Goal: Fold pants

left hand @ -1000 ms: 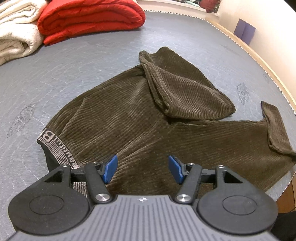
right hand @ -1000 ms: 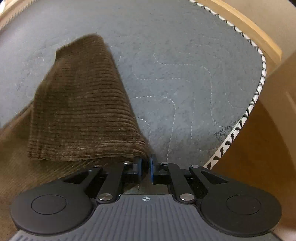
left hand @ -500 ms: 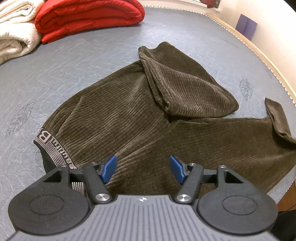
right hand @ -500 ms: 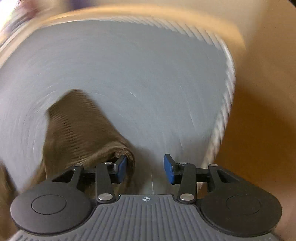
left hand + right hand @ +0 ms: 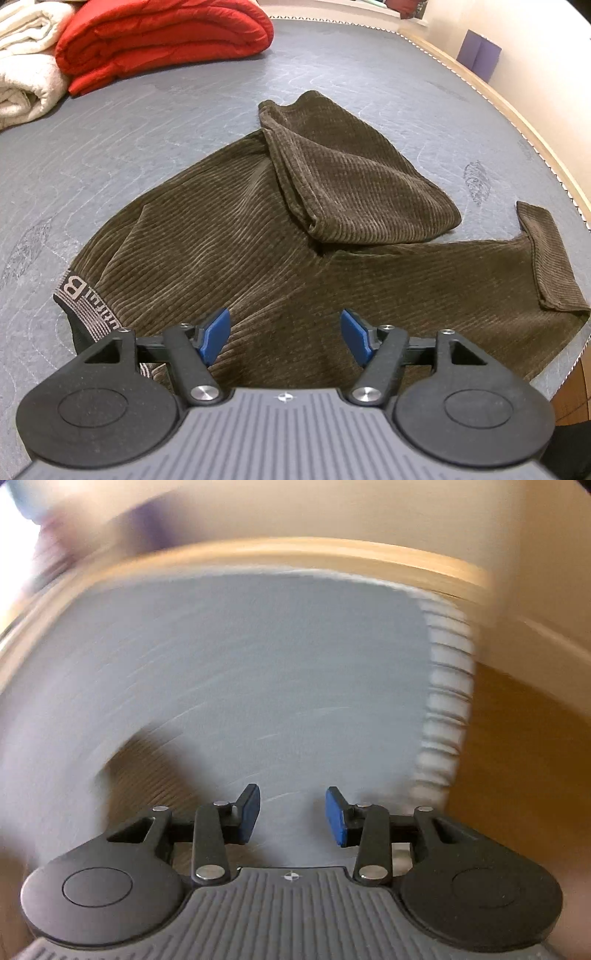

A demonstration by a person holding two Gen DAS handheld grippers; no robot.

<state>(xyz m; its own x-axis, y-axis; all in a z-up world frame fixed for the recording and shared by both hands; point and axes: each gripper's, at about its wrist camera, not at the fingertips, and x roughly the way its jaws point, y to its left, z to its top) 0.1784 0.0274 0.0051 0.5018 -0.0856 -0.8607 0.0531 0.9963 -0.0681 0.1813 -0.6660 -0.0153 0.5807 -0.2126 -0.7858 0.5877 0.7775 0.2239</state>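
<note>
Now the left gripper (image 5: 283, 334) hangs over the near part of the pants (image 5: 258, 236), its blue pads (image 5: 214, 334) spread wide and opening, nothing pinched between them and only corduroy behind the gap. The pants are dark brown corduroy, lying spread on the grey quilted mattress (image 5: 147, 122). One leg is folded back on itself into a thick flap (image 5: 354, 177) beyond the gripper; the other runs off to the right, its hem (image 5: 546, 254) turned up near the mattress edge. Left of the gripper the waistband (image 5: 81, 302) shows pale woven lettering: a large "B" is clear, and the smaller letters after it cannot be read. Beyond the pants, at the far left of the mattress, lie a red quilt (image 5: 162, 40) and a cream blanket (image 5: 26, 70). The right gripper (image 5: 291, 819) is seen through heavy blur; its jaws stand partly apart and are closing, with bare mattress (image 5: 258, 664) between them and a bit of the pants (image 5: 147, 775) just left of its left finger, apart from the pads.
</note>
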